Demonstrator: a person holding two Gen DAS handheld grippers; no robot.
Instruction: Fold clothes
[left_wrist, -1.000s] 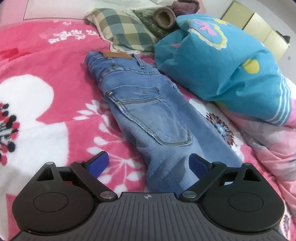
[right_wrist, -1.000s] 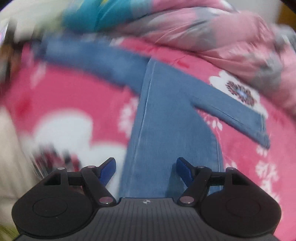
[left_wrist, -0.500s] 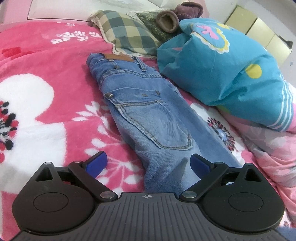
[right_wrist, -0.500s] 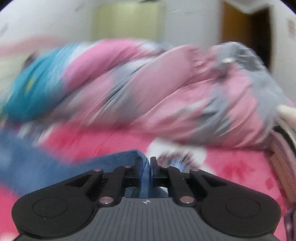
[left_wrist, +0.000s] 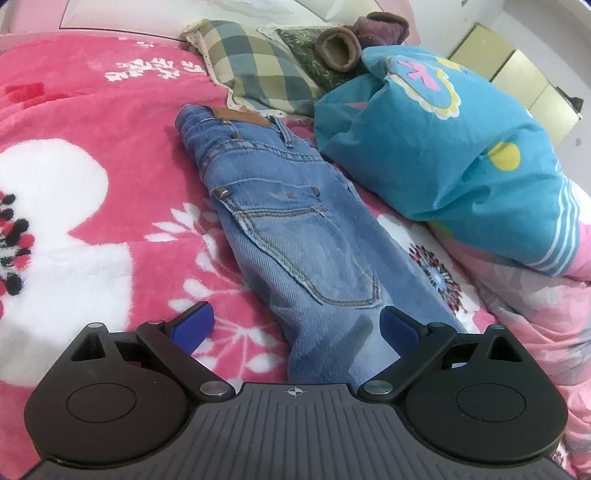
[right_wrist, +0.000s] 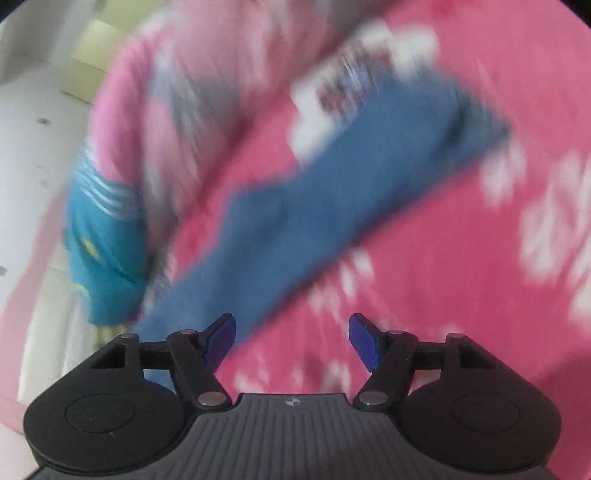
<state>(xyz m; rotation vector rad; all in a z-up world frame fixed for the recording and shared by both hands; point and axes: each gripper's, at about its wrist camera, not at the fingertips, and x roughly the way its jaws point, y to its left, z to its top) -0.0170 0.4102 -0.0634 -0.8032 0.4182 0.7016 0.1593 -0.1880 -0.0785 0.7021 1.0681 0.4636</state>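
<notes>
Pink fleece with white flower patterns covers the bed (left_wrist: 110, 110), and a pair of blue jeans (left_wrist: 295, 229) lies across it, waistband toward the checked pillow (left_wrist: 255, 70) at the head and legs running down toward the cameras. Just beside the jeans sits a bundled teal quilt (left_wrist: 443, 147), with a brown sock (left_wrist: 340, 48) above it. The left gripper (left_wrist: 295, 325) hovers over the thigh of the jeans, its blue fingers (left_wrist: 192, 325) spread wide with denim lying below them, pads clear of the cloth. The right gripper (right_wrist: 291, 339) looks through heavy blur at a jeans leg (right_wrist: 351, 184) stretched slantwise over the fleece; its jaws are opening, and nothing sits between them but the pink bed cover below.
</notes>
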